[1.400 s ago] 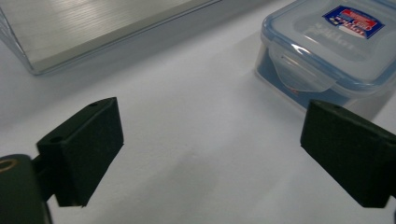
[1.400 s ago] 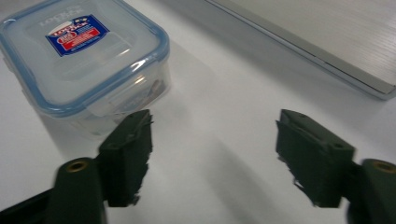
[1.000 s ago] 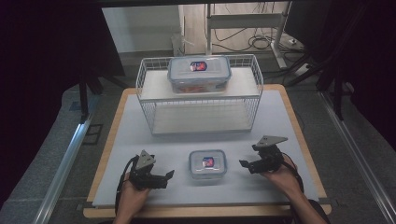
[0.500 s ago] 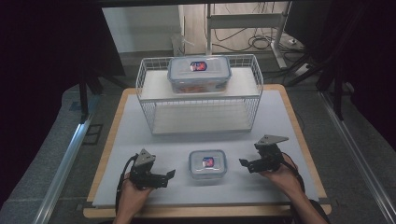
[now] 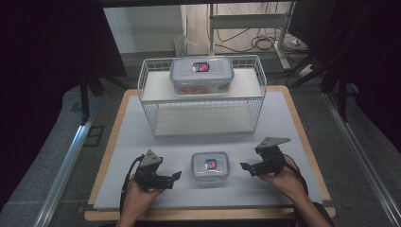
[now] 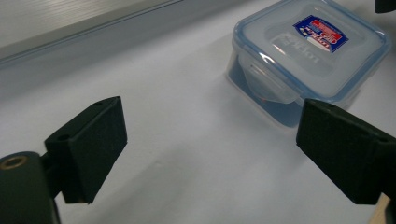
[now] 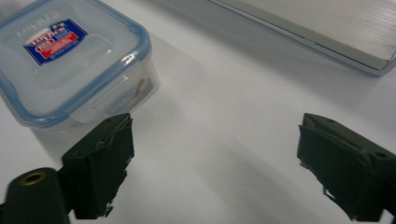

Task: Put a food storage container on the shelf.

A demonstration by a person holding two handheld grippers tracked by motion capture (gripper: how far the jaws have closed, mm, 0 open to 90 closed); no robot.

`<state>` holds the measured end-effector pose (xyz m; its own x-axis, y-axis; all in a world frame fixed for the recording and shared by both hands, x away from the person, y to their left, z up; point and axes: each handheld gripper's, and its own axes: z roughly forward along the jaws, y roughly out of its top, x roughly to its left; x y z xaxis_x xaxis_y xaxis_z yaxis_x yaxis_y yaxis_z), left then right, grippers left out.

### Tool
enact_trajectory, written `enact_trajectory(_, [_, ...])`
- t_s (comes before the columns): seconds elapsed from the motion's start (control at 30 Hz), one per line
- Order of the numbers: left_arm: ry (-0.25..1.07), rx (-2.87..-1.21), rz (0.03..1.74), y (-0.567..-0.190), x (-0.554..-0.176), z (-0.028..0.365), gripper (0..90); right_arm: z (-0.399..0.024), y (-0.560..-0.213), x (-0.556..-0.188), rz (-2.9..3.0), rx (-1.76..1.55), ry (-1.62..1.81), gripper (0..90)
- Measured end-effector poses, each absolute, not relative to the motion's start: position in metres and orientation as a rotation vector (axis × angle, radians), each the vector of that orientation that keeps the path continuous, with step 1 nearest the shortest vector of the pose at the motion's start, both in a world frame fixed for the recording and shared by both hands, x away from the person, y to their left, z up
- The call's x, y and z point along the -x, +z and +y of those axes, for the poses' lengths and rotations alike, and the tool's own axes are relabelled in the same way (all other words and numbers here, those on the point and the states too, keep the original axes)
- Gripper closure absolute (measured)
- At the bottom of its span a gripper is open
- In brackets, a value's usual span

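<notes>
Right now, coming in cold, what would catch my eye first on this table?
The small clear container with a blue-rimmed lid sits at the near middle of the white table, flanked by the left hand-held gripper and the right hand-held gripper, both open and apart from it. Behind stands a white wire rack with a larger container on its top shelf.

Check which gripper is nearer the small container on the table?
Left, slightly. The left gripper sits just off the small container's left side; the right gripper is off its right side, both open, neither touching.
</notes>
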<state>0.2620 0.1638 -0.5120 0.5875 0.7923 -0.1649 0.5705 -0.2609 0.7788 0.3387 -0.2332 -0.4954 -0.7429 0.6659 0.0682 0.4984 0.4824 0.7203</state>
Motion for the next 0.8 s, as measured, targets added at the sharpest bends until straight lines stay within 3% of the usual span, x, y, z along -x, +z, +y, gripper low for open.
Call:
enact_trajectory(0.23, [0.299, -2.006, 1.039, -0.509, -0.268, 0.149, 14.6, -0.228, -0.491, -0.336, 2.539, -0.992, 1.148, 21.5])
enact_trajectory(0.47, [0.191, -1.962, 1.037, -0.503, -0.28, 0.138, 23.4, -0.216, -0.487, -0.334, 2.585, -0.986, 1.186, 23.3])
enact_trajectory(0.8, [0.017, -1.909, 1.072, -0.513, -0.297, 0.132, 24.8, -0.197, -0.491, -0.337, 2.663, -1.019, 1.227, 28.2])
